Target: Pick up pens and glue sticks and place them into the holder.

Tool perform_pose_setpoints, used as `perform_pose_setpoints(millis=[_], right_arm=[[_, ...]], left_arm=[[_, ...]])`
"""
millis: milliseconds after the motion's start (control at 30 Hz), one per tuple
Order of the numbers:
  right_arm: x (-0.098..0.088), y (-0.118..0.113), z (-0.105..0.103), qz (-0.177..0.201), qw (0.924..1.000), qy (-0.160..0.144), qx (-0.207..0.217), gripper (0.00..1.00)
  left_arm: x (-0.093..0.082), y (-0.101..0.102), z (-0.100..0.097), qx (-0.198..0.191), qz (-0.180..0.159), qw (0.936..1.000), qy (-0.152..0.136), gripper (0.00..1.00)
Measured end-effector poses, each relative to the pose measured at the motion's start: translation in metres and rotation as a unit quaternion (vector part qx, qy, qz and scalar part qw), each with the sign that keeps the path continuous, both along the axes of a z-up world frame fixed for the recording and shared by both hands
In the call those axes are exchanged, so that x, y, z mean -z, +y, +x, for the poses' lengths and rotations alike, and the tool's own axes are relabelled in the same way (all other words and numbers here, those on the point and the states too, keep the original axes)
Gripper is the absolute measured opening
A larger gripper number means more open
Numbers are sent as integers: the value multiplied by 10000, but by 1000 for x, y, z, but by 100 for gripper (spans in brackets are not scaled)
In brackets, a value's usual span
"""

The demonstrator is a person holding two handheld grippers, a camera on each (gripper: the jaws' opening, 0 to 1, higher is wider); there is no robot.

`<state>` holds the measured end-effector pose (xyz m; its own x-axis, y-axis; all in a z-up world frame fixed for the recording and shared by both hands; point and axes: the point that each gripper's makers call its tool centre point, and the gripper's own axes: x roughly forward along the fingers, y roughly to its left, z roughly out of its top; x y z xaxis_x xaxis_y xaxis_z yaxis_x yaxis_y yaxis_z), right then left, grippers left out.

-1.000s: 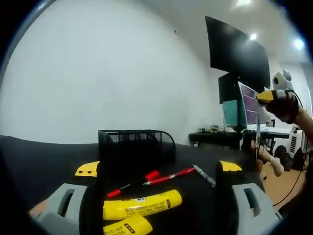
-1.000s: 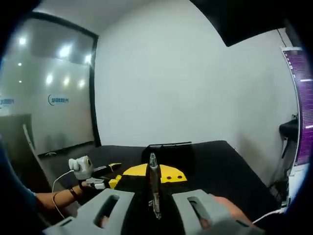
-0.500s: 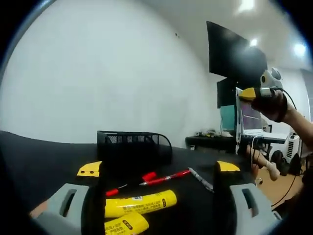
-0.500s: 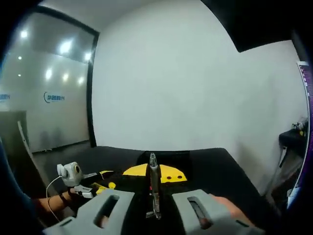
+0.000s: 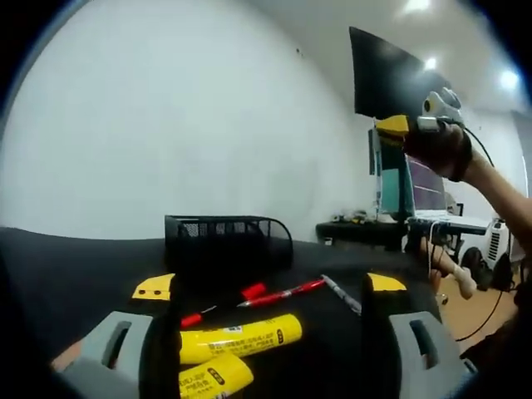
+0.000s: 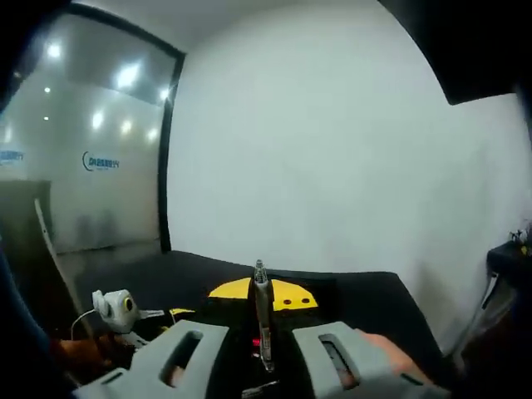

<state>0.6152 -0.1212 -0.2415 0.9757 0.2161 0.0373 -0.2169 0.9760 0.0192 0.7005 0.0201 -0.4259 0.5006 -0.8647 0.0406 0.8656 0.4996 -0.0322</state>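
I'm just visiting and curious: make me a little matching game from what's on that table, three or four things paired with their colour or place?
Things:
1. glue sticks
2. mesh holder
3. red pen
4. grey pen

Descriptions:
A. black, at the back of the table
B. yellow, nearest the left gripper
C. clamped in the right gripper
D. lying slantwise before the holder

Pairs: 1-B, 2-A, 3-D, 4-C

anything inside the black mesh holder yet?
Cannot tell fully: the black mesh holder is seen side-on in the left gripper view, nothing sticks above its rim, and the dark mesh hides its inside. Red pens and glue sticks lie in front.
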Motion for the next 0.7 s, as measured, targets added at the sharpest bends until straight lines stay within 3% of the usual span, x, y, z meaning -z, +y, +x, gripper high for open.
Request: perform_pose_setpoints(millis=[267, 700], right_arm=[[-9, -6, 54, -121, 9998, -74, -123, 4], [-21, 5, 135, -180, 9983, -152, -526, 4]], left_arm=[[-3, 7, -3, -86, -48, 9999, 117, 86], [1, 7, -2, -161, 12, 9997, 209, 84]])
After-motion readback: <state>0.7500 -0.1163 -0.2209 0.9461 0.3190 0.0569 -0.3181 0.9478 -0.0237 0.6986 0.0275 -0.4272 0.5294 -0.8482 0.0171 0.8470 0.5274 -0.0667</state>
